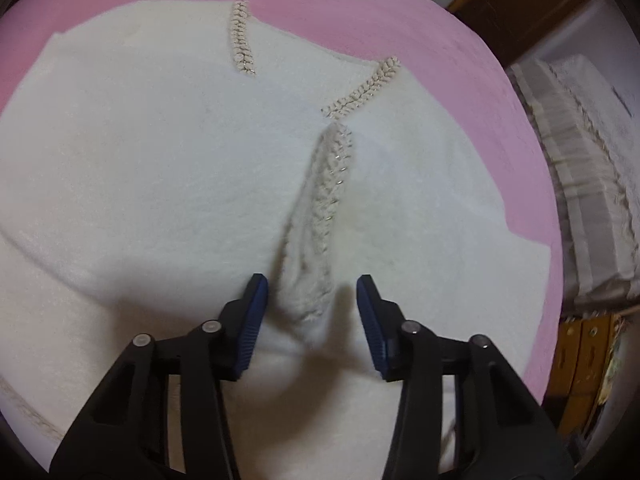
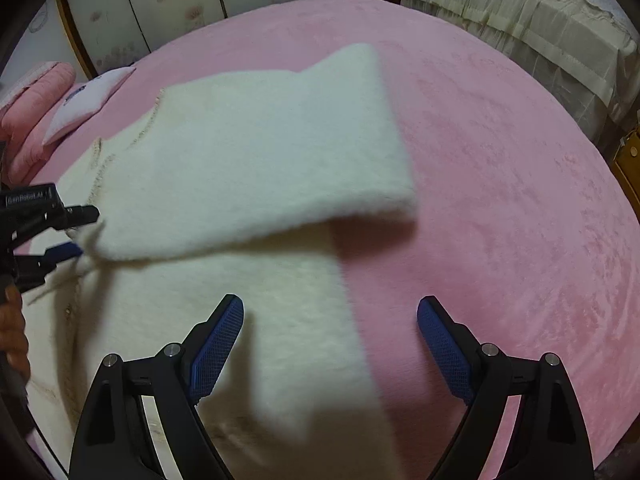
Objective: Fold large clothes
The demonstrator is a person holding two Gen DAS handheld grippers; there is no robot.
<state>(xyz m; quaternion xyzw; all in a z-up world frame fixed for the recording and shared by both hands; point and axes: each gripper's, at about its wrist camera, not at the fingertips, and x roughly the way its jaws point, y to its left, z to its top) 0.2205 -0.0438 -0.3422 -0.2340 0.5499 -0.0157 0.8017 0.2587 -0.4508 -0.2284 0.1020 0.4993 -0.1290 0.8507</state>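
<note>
A large white fuzzy cardigan [image 1: 160, 168] with beaded braid trim [image 1: 332, 196] lies spread on a pink bed [image 1: 360, 4]. My left gripper [image 1: 312, 292] is open, its blue pads on either side of a raised fold of the trimmed front edge. In the right wrist view the cardigan [image 2: 248, 160] has a sleeve folded across its body. My right gripper [image 2: 330, 312] is open and empty above the garment's right edge. The left gripper [image 2: 76, 232] shows at the far left, at the garment's edge.
Pink bedding [image 2: 500, 200] stretches right of the garment. Pink and white pillows [image 2: 80, 100] lie at the back left. A cloth-covered piece of furniture [image 2: 520, 16] stands beyond the bed. Wooden cabinets [image 1: 520, 4] stand by the wall.
</note>
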